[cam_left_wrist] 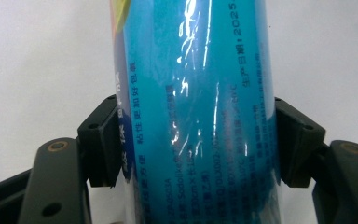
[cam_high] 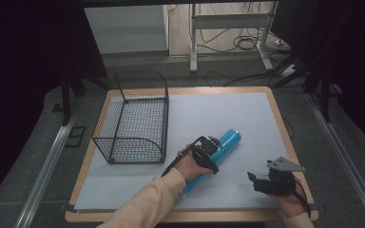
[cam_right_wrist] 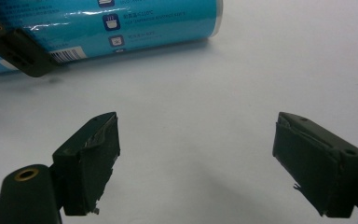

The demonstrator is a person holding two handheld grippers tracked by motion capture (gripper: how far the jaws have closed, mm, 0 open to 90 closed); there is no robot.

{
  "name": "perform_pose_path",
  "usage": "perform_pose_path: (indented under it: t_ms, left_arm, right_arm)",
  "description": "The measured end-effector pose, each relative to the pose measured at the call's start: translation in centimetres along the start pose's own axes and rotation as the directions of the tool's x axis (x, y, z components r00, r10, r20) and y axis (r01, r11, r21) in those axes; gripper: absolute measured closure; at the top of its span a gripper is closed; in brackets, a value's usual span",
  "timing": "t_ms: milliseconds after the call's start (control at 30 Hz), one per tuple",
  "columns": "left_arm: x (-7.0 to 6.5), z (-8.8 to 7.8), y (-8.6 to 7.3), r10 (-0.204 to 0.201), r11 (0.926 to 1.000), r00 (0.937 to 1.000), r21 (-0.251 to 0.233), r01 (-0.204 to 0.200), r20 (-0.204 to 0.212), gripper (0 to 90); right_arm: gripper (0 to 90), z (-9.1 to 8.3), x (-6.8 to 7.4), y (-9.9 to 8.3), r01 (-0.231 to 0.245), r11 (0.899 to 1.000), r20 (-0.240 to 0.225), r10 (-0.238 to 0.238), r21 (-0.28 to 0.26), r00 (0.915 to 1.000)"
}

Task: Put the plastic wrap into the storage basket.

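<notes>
A blue cylindrical roll (cam_high: 229, 138) wrapped in clear film lies slantwise on the white mat, its printed label running along its length. My left gripper (cam_high: 208, 153) is shut across its middle; in the left gripper view the roll (cam_left_wrist: 196, 93) fills the gap and both pads (cam_left_wrist: 103, 140) press on its sides. My right gripper (cam_high: 261, 178) rests low on the mat at the front right, open, with nothing between its fingers. In the right gripper view the jaws (cam_right_wrist: 196, 135) stand wide apart over bare mat, with the roll (cam_right_wrist: 121, 23) lying farther off.
A black wire basket (cam_high: 133, 118) stands on the left part of the table. The white mat (cam_high: 218, 109) covers most of the wooden tabletop (cam_high: 281, 118). Metal rails run along both sides of the table, and a desk frame with cables stands behind it.
</notes>
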State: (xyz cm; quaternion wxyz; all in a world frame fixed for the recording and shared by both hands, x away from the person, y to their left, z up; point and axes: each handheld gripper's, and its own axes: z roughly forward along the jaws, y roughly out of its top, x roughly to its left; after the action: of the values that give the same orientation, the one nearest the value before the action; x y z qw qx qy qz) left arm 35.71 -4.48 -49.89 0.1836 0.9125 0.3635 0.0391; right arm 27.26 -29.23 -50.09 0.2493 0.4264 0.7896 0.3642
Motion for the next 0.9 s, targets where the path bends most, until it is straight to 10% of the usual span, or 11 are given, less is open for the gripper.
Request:
perform_pose_path:
  t_ms: [900]
  left_arm:
    - [1.1,-3.0,0.6,0.030,0.9992,0.9990,-0.028,-0.029,0.034,31.4]
  right_arm:
    - [15.3,0.0,-0.3,-0.1,-0.006,1.000,0.011,0.006,-0.003,0.9999]
